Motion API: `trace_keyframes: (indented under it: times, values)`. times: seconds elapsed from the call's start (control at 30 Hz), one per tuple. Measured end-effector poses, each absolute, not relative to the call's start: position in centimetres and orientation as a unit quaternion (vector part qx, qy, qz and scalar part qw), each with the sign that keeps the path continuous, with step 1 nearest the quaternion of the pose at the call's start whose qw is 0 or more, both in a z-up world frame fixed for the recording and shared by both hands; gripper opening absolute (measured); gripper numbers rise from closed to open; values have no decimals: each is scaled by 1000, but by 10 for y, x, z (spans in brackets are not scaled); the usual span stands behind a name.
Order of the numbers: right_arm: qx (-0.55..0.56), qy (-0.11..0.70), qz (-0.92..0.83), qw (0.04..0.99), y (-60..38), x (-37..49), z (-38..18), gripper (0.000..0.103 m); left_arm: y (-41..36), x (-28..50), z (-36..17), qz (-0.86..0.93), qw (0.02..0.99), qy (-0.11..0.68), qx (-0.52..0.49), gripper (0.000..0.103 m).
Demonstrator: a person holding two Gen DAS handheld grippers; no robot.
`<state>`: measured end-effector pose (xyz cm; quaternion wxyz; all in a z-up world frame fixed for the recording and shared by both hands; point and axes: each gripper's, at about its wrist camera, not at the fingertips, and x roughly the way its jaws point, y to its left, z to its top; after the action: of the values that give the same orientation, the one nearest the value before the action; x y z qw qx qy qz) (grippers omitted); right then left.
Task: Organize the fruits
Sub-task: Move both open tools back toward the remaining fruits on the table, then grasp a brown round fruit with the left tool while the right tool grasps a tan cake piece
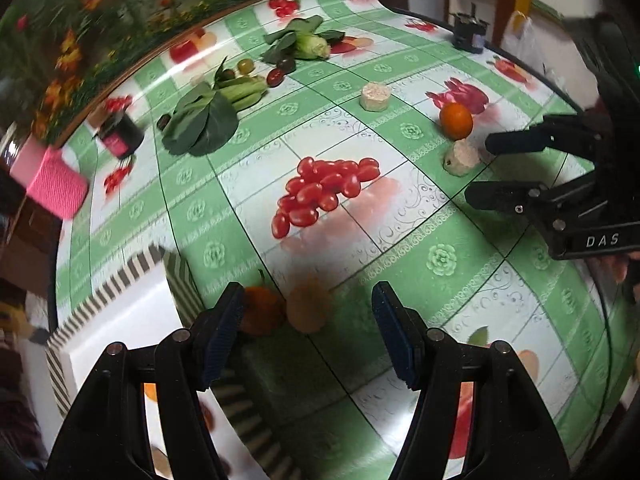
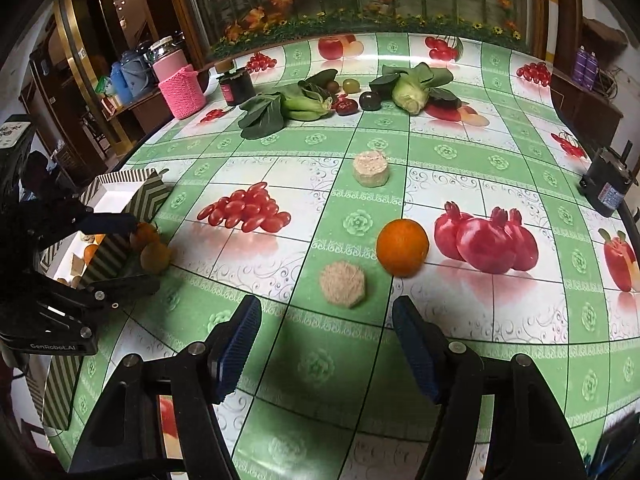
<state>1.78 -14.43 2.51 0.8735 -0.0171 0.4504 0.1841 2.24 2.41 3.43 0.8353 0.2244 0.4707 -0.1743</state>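
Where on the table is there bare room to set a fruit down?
Free: the cloth between the striped box and the far puck, and right of the orange. Crowded: the far edge around the greens and pink jar.

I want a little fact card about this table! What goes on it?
Table: green and white cloth printed with fruit pictures
Real orange: loose, near the printed pomegranates
Pale round cakes: one close, one further back
Far edge: leafy greens and dark small fruits
Striped box: left side, two orange fruits just outside it
Left tool: open, around those two fruits, not pressing
Right tool: open, empty, pointing at the close cake
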Motion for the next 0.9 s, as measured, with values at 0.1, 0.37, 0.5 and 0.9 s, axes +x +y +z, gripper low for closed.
trace_keyframes:
  times: [0.1,0.37,0.5,0.9]
  values:
    - [-15,452,185,873,-145,19,23,69,25,25,40,-193,833,464,231,65]
    - [0,456,181,871,-152,24,19,69,17,20,32,-220,810,461,288,65]
    - [-2,458,185,870,-151,25,17,70,16,22,28,-227,807,461,291,65]
    - [-20,453,182,873,-148,31,16,61,9,20,19,-257,772,443,376,43]
